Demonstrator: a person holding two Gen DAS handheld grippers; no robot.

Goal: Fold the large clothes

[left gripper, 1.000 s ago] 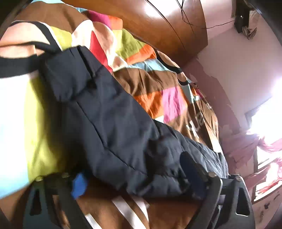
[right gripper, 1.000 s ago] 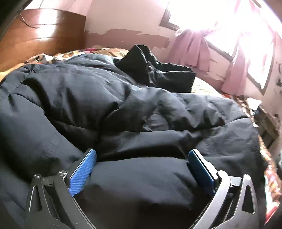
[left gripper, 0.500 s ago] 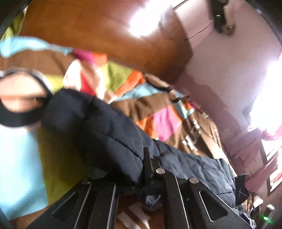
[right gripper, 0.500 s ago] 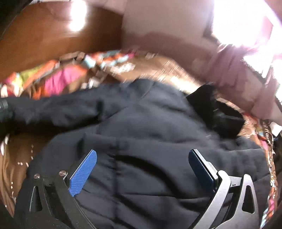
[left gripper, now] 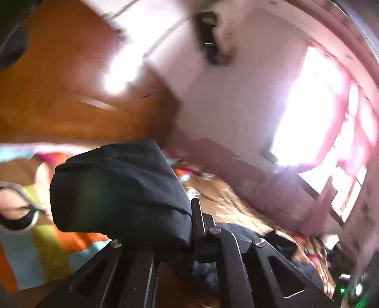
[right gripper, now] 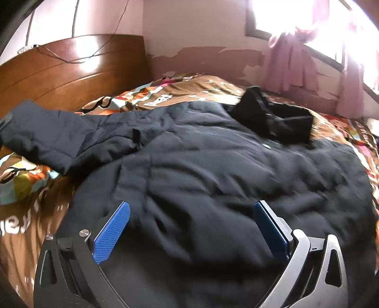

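My left tool [left gripper: 187, 239] is clamped tight on the sleeve [left gripper: 118, 189] of the dark jacket [right gripper: 213, 170], its fingers drawn close together with the padded cloth pinched between them. The sleeve end stands bunched above the tool, lifted clear of the bed [left gripper: 35, 248], and the left view is blurred. In the right view the sleeve [right gripper: 47, 139] reaches toward the headboard [right gripper: 71, 71] end of the bed, over the patterned cover [right gripper: 23, 182].

My right tool [right gripper: 191, 227] is spread wide, blue pads [right gripper: 111, 232] far apart, above the near hem of the jacket; I cannot tell whether the pads touch the cloth. The jacket body lies spread flat across the middle of the bed. A black garment [right gripper: 272, 118] lies folded at its far edge, toward the window [right gripper: 308, 21] side, overlapping the collar area. Pink curtains [right gripper: 291, 64] hang by the window.
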